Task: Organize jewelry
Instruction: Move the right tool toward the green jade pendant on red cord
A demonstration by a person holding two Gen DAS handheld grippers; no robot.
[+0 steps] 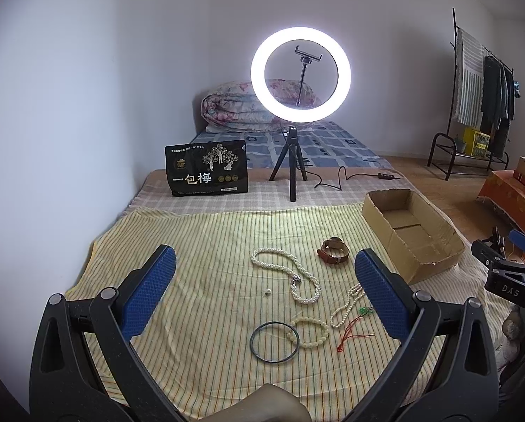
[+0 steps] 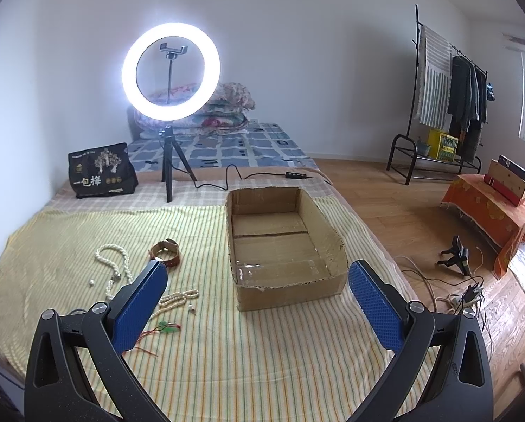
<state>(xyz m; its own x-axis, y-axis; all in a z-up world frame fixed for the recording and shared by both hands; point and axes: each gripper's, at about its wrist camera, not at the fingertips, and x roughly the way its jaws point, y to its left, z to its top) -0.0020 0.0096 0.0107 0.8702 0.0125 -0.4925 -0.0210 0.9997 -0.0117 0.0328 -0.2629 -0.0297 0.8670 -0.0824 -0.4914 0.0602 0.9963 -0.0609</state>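
Note:
Jewelry lies on a yellow striped cloth [image 1: 199, 246]: a thick pearl necklace [image 1: 299, 274], a brown leather watch [image 1: 333, 250], a thin pearl strand [image 1: 346, 304], a pale bead bracelet [image 1: 309, 332], a dark ring bangle [image 1: 274, 342], a red cord with green beads [image 1: 353, 327] and a small loose pearl [image 1: 267, 292]. An open empty cardboard box [image 2: 280, 242] stands to the right of them. My left gripper [image 1: 266, 292] is open above the jewelry. My right gripper [image 2: 258, 302] is open before the box. The watch [image 2: 165, 251] and necklace [image 2: 116, 263] show left of it.
A lit ring light on a tripod [image 1: 299, 74] and a black snack bag [image 1: 206, 168] stand behind the cloth. A cable with its switch [image 2: 294, 175] lies behind the box. The bed's edge drops to a wooden floor [image 2: 420, 218] on the right, with cables, a clothes rack and a draped stand.

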